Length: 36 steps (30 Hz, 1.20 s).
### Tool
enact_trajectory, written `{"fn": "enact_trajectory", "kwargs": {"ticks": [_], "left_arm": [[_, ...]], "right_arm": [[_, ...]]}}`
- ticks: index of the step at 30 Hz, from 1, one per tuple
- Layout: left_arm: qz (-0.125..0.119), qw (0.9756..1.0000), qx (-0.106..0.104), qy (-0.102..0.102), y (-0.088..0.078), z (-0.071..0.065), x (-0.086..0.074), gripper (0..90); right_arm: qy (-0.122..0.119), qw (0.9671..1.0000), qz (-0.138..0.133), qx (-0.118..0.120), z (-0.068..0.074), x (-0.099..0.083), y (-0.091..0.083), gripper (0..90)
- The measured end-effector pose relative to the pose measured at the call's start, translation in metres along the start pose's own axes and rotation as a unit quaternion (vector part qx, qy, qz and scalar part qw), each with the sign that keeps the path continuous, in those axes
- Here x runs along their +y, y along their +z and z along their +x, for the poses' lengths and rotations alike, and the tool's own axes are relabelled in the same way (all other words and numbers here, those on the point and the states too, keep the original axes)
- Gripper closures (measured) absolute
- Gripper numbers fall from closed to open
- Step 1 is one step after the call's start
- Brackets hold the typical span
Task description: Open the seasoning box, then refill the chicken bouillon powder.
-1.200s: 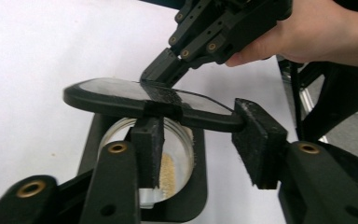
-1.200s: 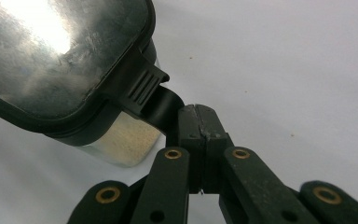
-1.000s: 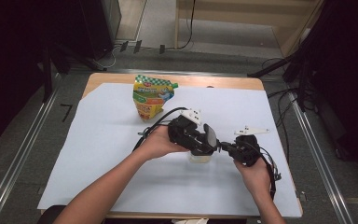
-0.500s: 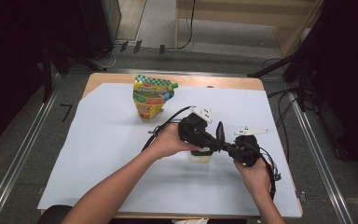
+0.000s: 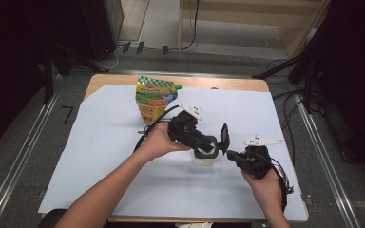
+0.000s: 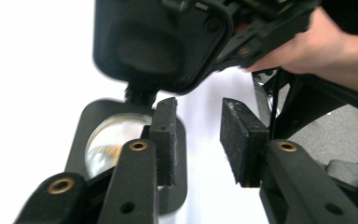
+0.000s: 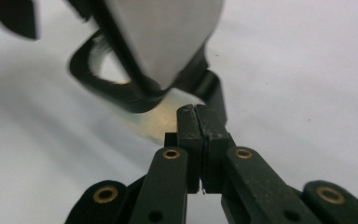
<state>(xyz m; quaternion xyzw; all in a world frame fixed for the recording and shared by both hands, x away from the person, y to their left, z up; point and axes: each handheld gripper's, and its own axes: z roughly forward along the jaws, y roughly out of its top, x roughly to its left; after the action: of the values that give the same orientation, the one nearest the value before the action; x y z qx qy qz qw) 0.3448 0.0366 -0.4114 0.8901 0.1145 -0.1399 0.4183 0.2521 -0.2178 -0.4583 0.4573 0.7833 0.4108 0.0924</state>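
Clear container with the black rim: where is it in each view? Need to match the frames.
High view: clear container sits centre-right on the white sheet, between the two hands.
Left gripper view: lower left, its round mouth seen from above, beside the left-hand jaw.
Right gripper view: centre, its pale body just beyond the shut jaws.
Shared landmark: the raised black lid, at the top of both gripper views.

The black-rimmed container's (image 5: 204, 156) lower body is hidden beneath its rim, and its raised lid (image 7: 168, 42) is blurred.
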Motion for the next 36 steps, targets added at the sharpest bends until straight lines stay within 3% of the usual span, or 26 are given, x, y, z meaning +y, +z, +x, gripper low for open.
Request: {"fn": "enact_trajectory", "kwargs": {"ticks": [3, 7, 12, 15, 23, 27, 36], "left_arm": [[-0.005, 0.9998, 0.015, -0.013, -0.008, 0.003, -0.007, 60.3], [-0.011, 0.9987, 0.038, -0.030, -0.019, 0.006, -0.018, 63.2], [-0.009, 0.9978, 0.052, -0.040, -0.034, 0.009, -0.028, 55.3], [-0.021, 0.9969, 0.056, -0.051, -0.044, 0.011, -0.034, 53.9], [-0.032, 0.9937, 0.087, -0.064, -0.071, 0.018, -0.049, 49.9], [-0.035, 0.9921, 0.097, -0.071, -0.081, 0.021, -0.056, 47.6], [-0.041, 0.9882, 0.120, -0.085, -0.101, 0.030, -0.071, 46.5]], "right_arm": [[-0.013, 0.9999, 0.001, 0.002, 0.008, -0.003, -0.007, 89.9], [-0.023, 0.9994, 0.009, 0.024, 0.023, -0.009, -0.008, 89.3], [-0.047, 0.9976, 0.016, 0.047, 0.044, -0.010, -0.007, 87.2], [-0.057, 0.9965, 0.015, 0.060, 0.052, -0.008, -0.006, 85.7], [-0.067, 0.9921, 0.010, 0.105, 0.070, -0.007, 0.007, 73.1], [-0.076, 0.9904, 0.012, 0.115, 0.078, -0.008, 0.016, 66.0], [-0.097, 0.9868, 0.022, 0.128, 0.089, -0.010, 0.038, 61.3]]}}
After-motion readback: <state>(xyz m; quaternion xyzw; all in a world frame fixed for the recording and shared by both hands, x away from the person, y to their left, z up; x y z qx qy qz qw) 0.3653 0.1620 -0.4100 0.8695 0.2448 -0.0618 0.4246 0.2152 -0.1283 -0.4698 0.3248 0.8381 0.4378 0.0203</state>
